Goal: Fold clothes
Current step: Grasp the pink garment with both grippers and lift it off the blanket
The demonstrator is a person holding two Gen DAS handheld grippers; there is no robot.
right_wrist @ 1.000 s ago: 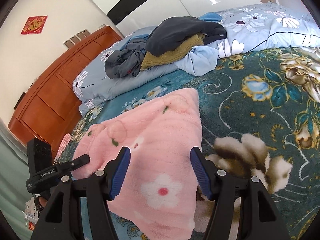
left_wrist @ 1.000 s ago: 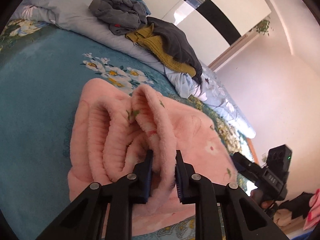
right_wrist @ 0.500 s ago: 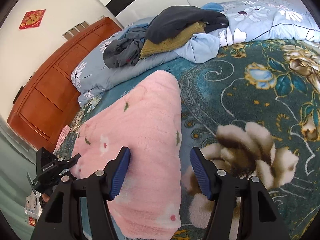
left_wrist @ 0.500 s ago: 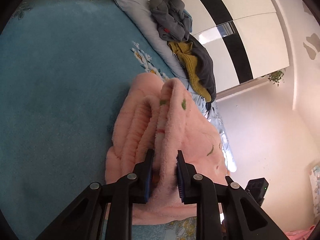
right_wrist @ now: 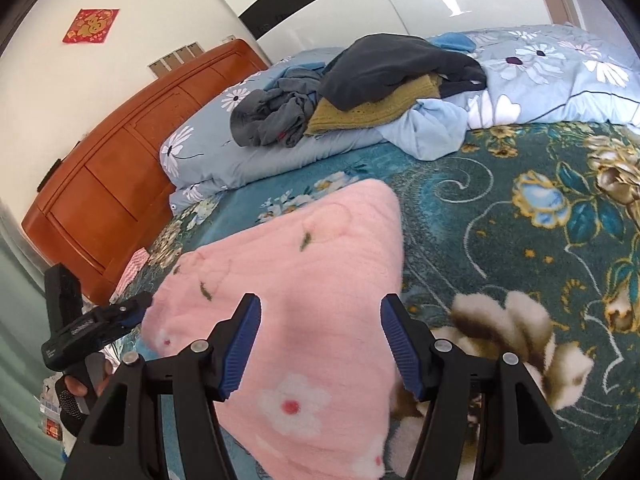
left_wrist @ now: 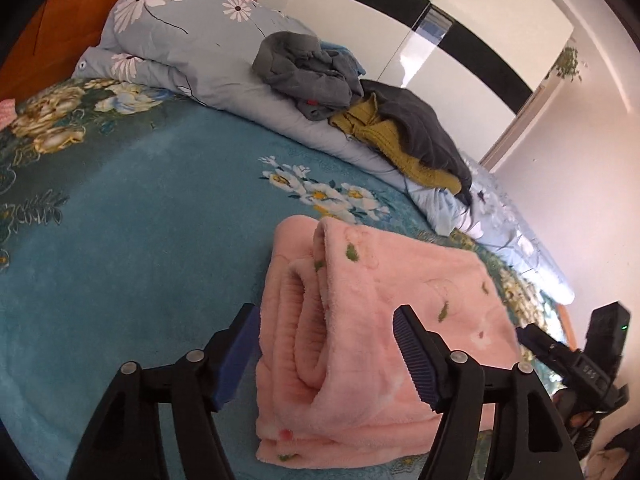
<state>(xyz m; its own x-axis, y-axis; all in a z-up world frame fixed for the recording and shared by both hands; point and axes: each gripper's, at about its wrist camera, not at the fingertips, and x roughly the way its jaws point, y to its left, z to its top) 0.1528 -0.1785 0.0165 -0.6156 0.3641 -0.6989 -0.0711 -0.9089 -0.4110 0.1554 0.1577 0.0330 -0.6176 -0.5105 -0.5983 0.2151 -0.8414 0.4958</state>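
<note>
The pink fleece garment (left_wrist: 384, 320) is lying folded on the bed's teal flowered blanket (left_wrist: 120, 240), right in front of both your tongs. In the left wrist view its rolled, layered edge is sitting between the fingers of your left tongs (left_wrist: 324, 356), whose jaws are opening; the pads are standing clear of the cloth on either side, so nothing is being gripped there. Your right tongs (right_wrist: 320, 344) are hovering wide over the smooth top face of the same garment (right_wrist: 296, 292), with its far corner pointing away from you and no pad pressing on it.

This fabric is looking thick, plush and light, so it is probably going to sag and spring open rather than hold a crease. It is not fragile, and the pile should give the pads good grip. If you are taking it up again, the stacked edge nearest your left tongs is likely the best place, pinching all layers together so the fold is not peeling apart.

Beyond the garment, past both tongs, a pile of unfolded clothes (left_wrist: 360, 96), grey, mustard and dark, is waiting on the pale blue flowered quilt (right_wrist: 540, 72). A wooden headboard (right_wrist: 120, 184) is standing off to the left of your right tongs.
</note>
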